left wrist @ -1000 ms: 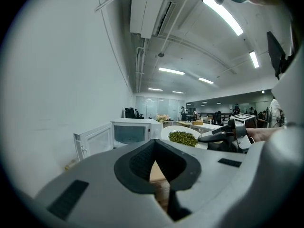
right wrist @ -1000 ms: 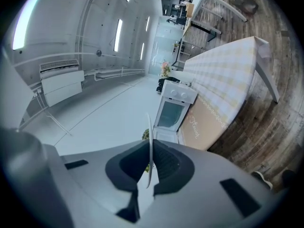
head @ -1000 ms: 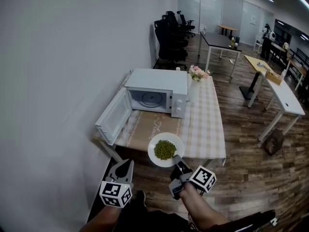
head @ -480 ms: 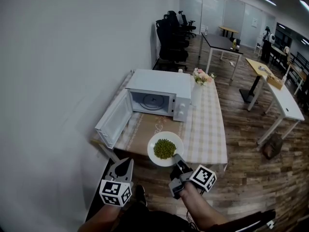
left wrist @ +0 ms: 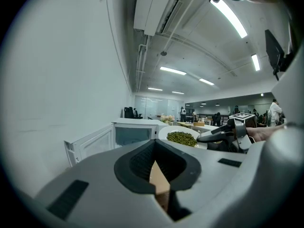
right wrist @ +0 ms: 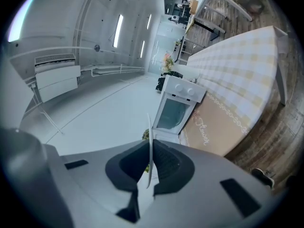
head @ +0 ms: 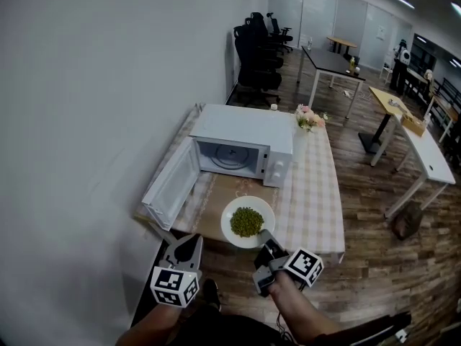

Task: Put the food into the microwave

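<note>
The right claw pinches only the near rim of the white plate, held in the air low in the head view's centre, short of the microwave on the surface. Gripped by one edge, the plate could sag and spill the green food, or clip the open door. The left claw is pressed together on nothing. Only the right gripper view shows the rim edge-on between the pads. The left gripper view shows the plate roughly level.
</note>
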The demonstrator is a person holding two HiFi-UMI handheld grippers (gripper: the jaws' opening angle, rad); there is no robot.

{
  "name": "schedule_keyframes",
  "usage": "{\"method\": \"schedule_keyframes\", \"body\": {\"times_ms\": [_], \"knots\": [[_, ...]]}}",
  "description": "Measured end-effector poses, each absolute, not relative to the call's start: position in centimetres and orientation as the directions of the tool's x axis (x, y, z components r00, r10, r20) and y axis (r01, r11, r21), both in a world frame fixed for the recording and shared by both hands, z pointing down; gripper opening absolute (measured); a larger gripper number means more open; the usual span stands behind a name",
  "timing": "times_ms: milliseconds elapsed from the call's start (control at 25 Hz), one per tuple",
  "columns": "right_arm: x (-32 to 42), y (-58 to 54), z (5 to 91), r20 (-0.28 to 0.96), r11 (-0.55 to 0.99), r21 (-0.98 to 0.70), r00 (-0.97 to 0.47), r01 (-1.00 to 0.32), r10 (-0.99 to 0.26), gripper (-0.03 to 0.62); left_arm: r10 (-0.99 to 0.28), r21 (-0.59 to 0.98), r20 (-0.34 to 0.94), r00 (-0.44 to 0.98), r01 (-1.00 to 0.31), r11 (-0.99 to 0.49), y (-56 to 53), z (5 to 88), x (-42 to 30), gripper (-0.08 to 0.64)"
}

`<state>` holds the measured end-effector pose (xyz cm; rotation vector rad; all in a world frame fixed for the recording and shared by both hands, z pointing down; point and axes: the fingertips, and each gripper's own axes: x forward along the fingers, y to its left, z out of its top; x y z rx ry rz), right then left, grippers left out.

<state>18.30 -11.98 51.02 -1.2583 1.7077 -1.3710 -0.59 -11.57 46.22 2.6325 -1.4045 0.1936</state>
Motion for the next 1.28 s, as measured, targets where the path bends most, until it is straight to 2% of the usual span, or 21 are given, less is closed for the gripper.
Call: {"method": "schedule_keyframes", "body": {"times_ms": [1280], "knots": [[15.5,-25.6,52.8,0.198,-0.116,-0.936,-0.223,-0.333,-0.955,0.020,-0.714,0.148,0.163,0.681,-0.732,-0.665,-27.9,47.1,-2.5,0.008]]}}
